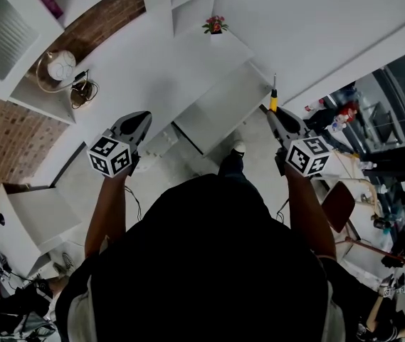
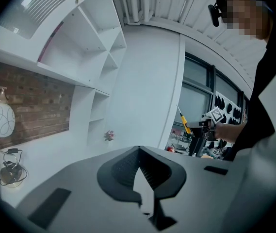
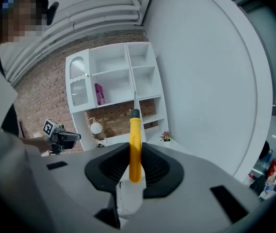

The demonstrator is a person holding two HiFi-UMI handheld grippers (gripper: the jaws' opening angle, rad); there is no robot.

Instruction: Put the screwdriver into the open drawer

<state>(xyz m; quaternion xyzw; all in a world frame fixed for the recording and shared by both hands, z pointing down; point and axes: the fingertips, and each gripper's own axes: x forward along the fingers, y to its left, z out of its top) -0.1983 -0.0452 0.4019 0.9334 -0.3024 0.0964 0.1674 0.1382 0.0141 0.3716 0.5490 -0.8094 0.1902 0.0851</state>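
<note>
The screwdriver [image 1: 274,102] has a yellow handle and a thin metal shaft that points away from me. My right gripper [image 1: 279,117] is shut on its handle, and in the right gripper view the yellow handle [image 3: 135,149] stands upright between the jaws of the right gripper [image 3: 135,148]. The open white drawer [image 1: 223,109] juts out from the white desk, just left of and below that gripper. My left gripper [image 1: 135,127] hangs left of the drawer. In its own view the left gripper [image 2: 138,148] is shut with nothing in it. The drawer is out of sight in both gripper views.
On the white desk [image 1: 152,63] stand a small flower pot [image 1: 215,26] and a round lamp [image 1: 60,66] with cables beside it. White wall shelves [image 3: 113,81] hang on a brick wall. A brown chair [image 1: 337,202] stands at the right, a white cabinet [image 1: 38,219] at the left.
</note>
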